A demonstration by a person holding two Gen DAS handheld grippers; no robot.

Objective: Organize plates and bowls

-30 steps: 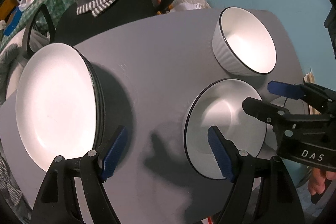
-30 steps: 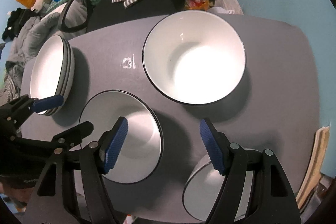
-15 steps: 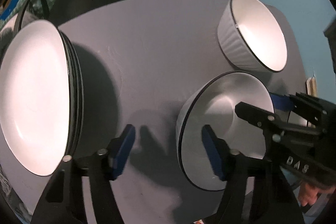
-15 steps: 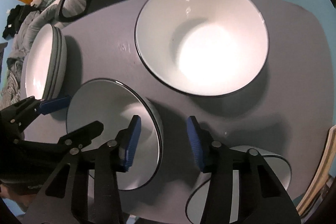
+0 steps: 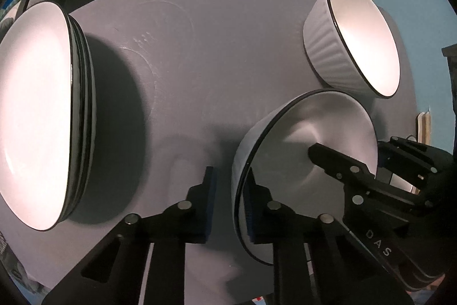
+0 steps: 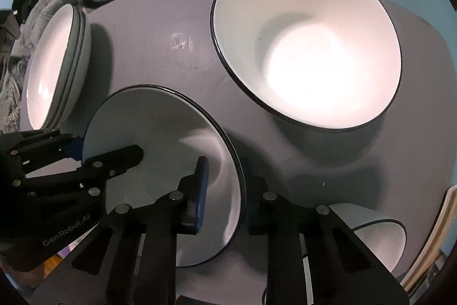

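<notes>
While both grippers straddle opposite edges of the small bowl [image 5: 308, 150], its rim runs between each pair of fingers. The left gripper [image 5: 228, 205] has its jaws narrowed about the bowl's left rim, one blue pad outside the wall and one inside; whether the pads press the wall I cannot tell. The right gripper [image 6: 225, 196] sits likewise on the right rim, jaws narrow, one pad inside and one outside.

Three bowls show: this one near the front of the table [image 5: 200, 53], a big bowl [image 6: 308, 47] just behind it to the right, and another bowl [image 6: 377, 233] at the front right edge. Left of the small bowl, well apart, stands one stack of plates [image 5: 37, 110]; three rims show.
</notes>
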